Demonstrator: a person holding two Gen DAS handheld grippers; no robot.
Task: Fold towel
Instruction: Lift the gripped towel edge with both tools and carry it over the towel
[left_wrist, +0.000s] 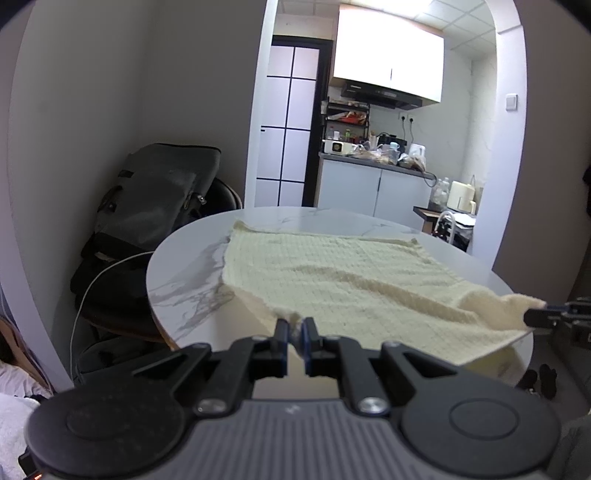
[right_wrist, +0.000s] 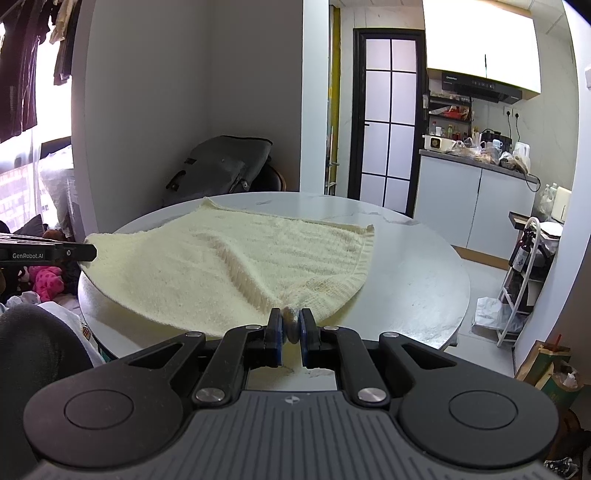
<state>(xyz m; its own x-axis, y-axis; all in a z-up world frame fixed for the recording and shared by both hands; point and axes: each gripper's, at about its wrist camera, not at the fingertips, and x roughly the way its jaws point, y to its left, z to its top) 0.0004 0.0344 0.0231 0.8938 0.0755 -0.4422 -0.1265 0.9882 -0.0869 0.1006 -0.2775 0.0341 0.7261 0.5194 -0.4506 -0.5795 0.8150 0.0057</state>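
A cream waffle-weave towel (left_wrist: 351, 273) lies spread on a round white marble table (left_wrist: 184, 269). My left gripper (left_wrist: 294, 325) is shut on the towel's near left corner, lifted a little off the tabletop. In the right wrist view the same towel (right_wrist: 229, 266) spreads ahead, and my right gripper (right_wrist: 291, 320) is shut on its near right corner. Each gripper shows in the other's view: the right gripper (left_wrist: 535, 316) at the right edge, the left gripper (right_wrist: 86, 253) at the left edge. The towel's near edge sags between the two grips; the far edge rests flat.
A dark bag (left_wrist: 162, 199) sits on a chair behind the table by the wall. Beyond the doorway stands a kitchen counter (left_wrist: 376, 162) crowded with items. A white wire rack (right_wrist: 524, 280) and a paper bag (right_wrist: 550, 369) stand on the floor at the right.
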